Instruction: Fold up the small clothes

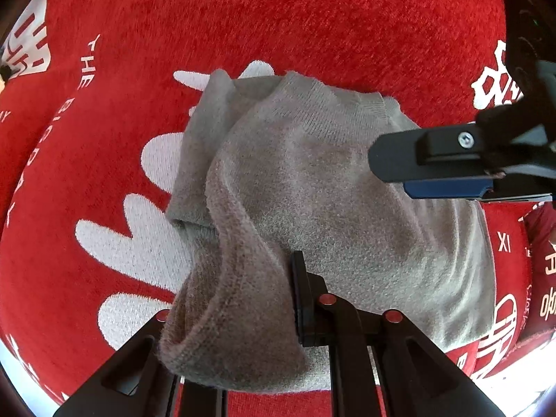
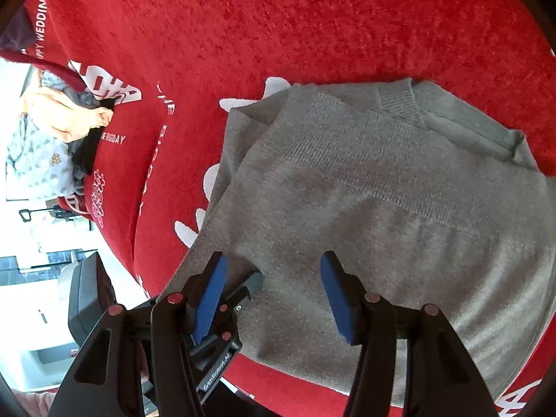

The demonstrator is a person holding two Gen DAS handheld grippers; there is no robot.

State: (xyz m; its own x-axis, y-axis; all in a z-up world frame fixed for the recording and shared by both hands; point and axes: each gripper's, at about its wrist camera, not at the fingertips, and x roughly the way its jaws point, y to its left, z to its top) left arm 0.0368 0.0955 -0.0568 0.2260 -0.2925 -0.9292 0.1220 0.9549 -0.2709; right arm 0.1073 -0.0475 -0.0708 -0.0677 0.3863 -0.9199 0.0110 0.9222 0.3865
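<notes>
While the grey sweater (image 2: 365,208) lies partly folded on the red blanket (image 2: 278,27), the left gripper (image 1: 243,312) is clamped on a raised fold at its lower left edge. That fold drapes over the near finger of this gripper, so only one black finger (image 1: 302,299) shows in the left wrist view, pressed against the cloth. The right gripper (image 2: 274,295) hangs over the near part of the sweater with its blue pads (image 2: 208,299) well apart and nothing between them; whether the tips touch the knit cannot be told. In the left wrist view the right gripper (image 1: 448,173) enters from the right edge, above the sweater's right side. In the right wrist view the left gripper (image 2: 229,323) sits just beside the right one, at the sweater's lower left edge. The ribbed collar (image 2: 399,100) points to the far side. White lettering and white shapes (image 1: 132,243) mark the blanket to the left of the sweater. A heap of other clothes (image 2: 59,132) lies at the blanket's far left edge.
</notes>
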